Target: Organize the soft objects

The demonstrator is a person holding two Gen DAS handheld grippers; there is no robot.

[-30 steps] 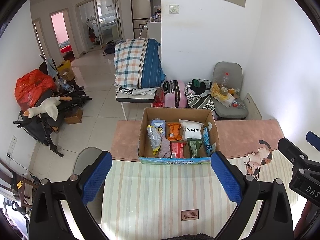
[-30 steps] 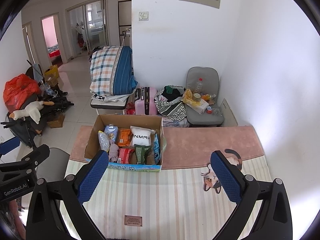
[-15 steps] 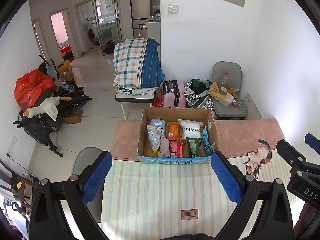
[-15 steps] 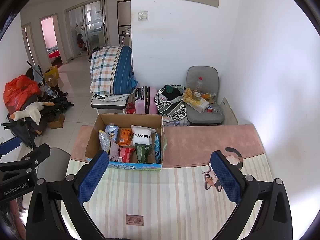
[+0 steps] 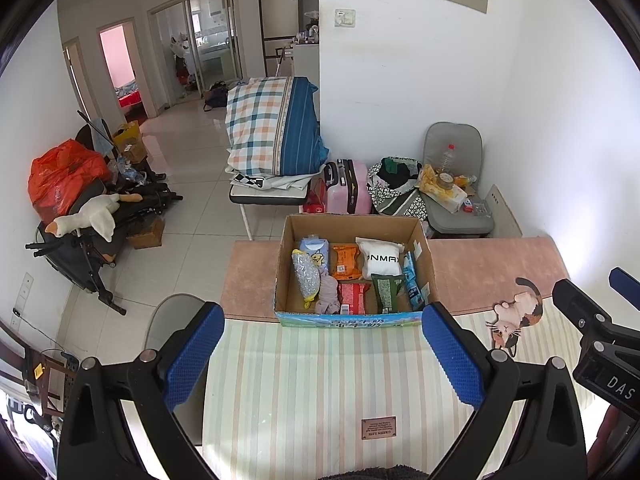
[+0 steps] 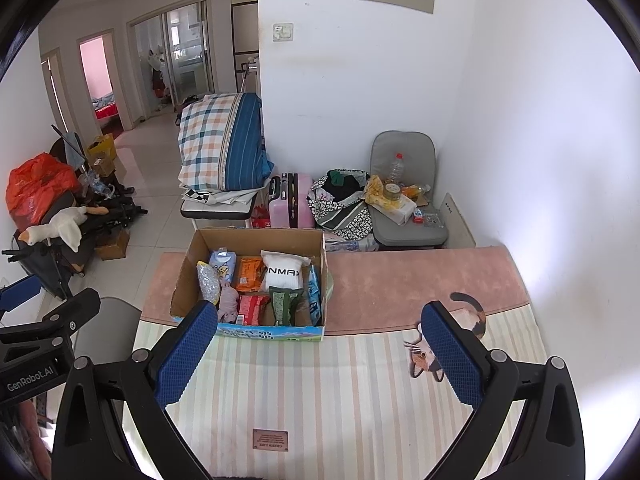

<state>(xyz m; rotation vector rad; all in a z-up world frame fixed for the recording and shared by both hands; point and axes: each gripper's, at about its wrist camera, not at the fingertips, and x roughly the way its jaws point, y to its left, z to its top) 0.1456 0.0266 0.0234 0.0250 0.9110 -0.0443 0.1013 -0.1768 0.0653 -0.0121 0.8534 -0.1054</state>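
Observation:
An open cardboard box (image 5: 425, 256) (image 6: 186, 276) stands on the table (image 5: 320, 380) and holds several soft packets: a white pouch (image 5: 380, 262) (image 6: 283, 273), an orange pack (image 5: 346, 261), a red pack (image 5: 353, 298), a green pack (image 5: 386, 287), a pale purple cloth (image 5: 329, 296) (image 6: 229, 305). A flat cat-shaped piece (image 5: 516, 318) (image 6: 476, 316) lies right of the box. My left gripper (image 5: 322, 356) is open and empty, above the striped cloth in front of the box. My right gripper (image 6: 320, 354) is open and empty, in front and right of the box.
The table carries a striped cloth (image 6: 320, 392) near me and a pink mat (image 6: 400, 284) beyond. Behind the table are a grey chair (image 5: 456, 184), a pink suitcase (image 5: 348, 192) and a folding bed with plaid bedding (image 5: 272, 132). A white wall (image 6: 540, 140) bounds the right.
Both grippers have crept slightly forward and down towards the table. In the right wrist view the right finger now covers part of the cat piece. Nothing was grasped.

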